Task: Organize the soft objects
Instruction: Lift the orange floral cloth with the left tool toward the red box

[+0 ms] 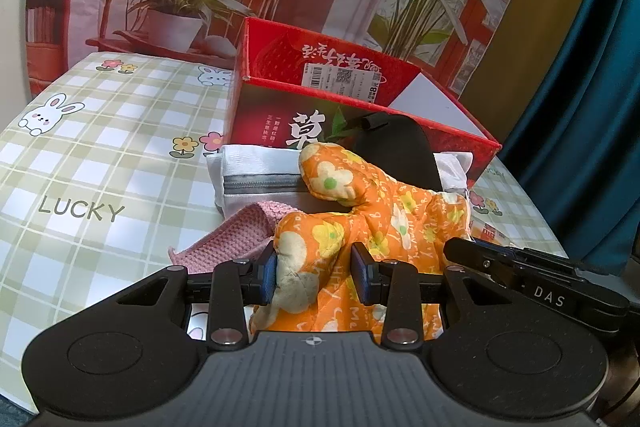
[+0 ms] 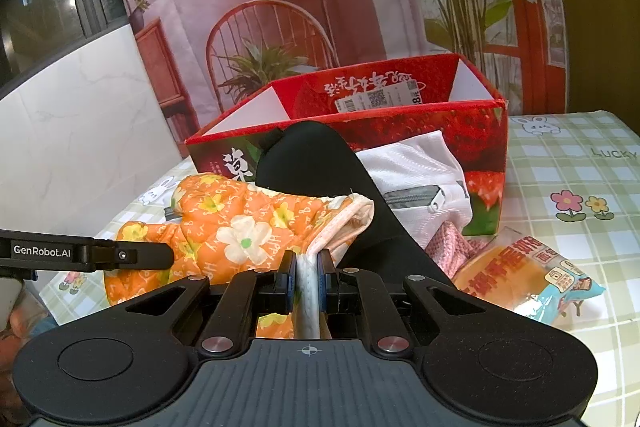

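An orange floral oven mitt (image 1: 404,223) lies across the pile in front of the red box, held at both ends. My left gripper (image 1: 318,269) is shut on its padded finger end, blue pads pressing from both sides. My right gripper (image 2: 307,277) is shut on the mitt's (image 2: 240,227) white-and-pink cuff hem. Under the mitt lie a black soft pad (image 2: 320,167), a white mesh zip bag (image 2: 420,171) and a pink knitted cloth (image 1: 232,239). The red strawberry box (image 1: 276,119) stands open just behind them. What lies inside it is hidden.
A packet of bread (image 2: 528,275) lies right of the pile on the green checked tablecloth (image 1: 100,163). A printed backdrop hangs behind the box, with a blue curtain (image 1: 592,107) at the right. A white wall (image 2: 80,131) borders the table's left side.
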Demonstrator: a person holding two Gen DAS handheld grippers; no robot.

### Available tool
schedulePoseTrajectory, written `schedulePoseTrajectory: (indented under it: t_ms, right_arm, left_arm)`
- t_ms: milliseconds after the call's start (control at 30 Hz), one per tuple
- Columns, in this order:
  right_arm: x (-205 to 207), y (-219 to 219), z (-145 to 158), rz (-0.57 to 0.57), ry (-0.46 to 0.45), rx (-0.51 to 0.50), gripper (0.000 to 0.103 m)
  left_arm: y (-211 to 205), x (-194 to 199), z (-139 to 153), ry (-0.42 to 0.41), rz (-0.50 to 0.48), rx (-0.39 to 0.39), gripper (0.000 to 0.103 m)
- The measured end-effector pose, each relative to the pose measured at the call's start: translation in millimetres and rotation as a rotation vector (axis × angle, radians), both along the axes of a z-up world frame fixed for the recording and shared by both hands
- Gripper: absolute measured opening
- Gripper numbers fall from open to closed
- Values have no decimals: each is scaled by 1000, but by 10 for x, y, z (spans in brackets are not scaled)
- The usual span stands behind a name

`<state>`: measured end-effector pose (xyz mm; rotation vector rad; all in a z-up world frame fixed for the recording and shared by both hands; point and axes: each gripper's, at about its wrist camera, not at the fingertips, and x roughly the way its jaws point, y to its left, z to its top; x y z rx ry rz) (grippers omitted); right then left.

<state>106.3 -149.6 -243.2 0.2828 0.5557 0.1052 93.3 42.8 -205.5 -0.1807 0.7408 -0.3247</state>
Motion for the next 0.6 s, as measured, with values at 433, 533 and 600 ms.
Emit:
schedulePoseTrajectory:
  t_ms: [433, 533, 600]
  right_arm:
    - [-53, -96, -181, 1, 34, 68, 26]
    - [-78, -87, -156, 10, 32, 63, 10]
    - [-112, -89, -110, 19, 8, 68, 9]
  left_arm:
    - [20, -56, -55, 14, 43, 7, 39]
    - [22, -92, -10, -4, 38, 3, 37]
    - [27, -122, 46, -33, 33, -3, 36]
